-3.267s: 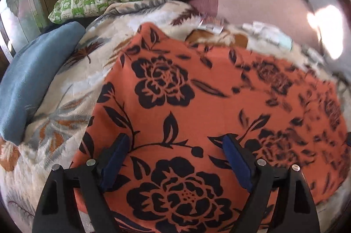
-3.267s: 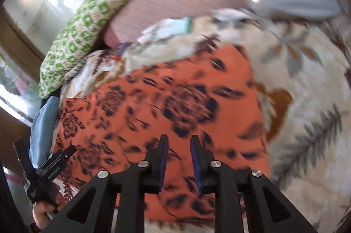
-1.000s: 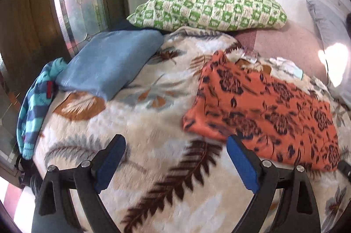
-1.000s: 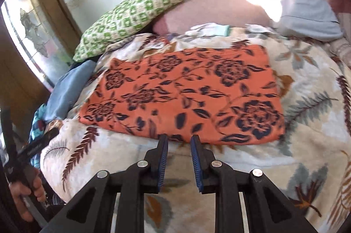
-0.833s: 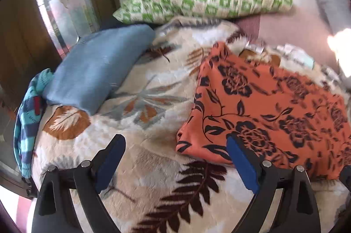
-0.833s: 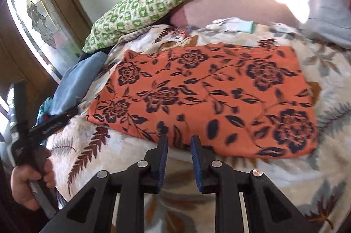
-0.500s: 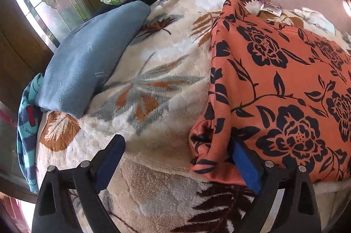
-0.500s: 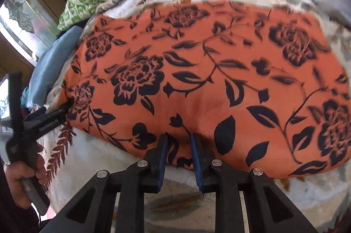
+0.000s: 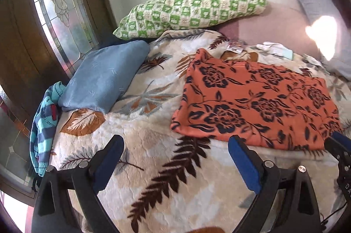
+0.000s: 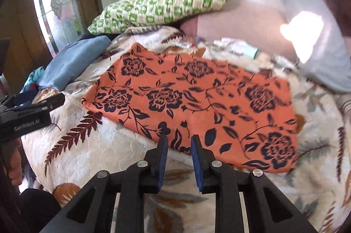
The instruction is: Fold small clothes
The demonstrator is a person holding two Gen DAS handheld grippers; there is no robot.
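Orange floral cloth (image 9: 256, 105) lies flat on the leaf-print blanket (image 9: 140, 158), toward its right side. Left gripper (image 9: 175, 154) gapes wide over bare blanket. Right gripper (image 10: 178, 145) has a narrow gap at the cloth's near edge, gripping nothing.

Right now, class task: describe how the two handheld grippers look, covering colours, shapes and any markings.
Both grippers, left and right, are black plastic, with angular open-framed arms, silver pivot screws and blue pads lining the fingers. The left one's side bears pale lettering, seen from the right wrist view.
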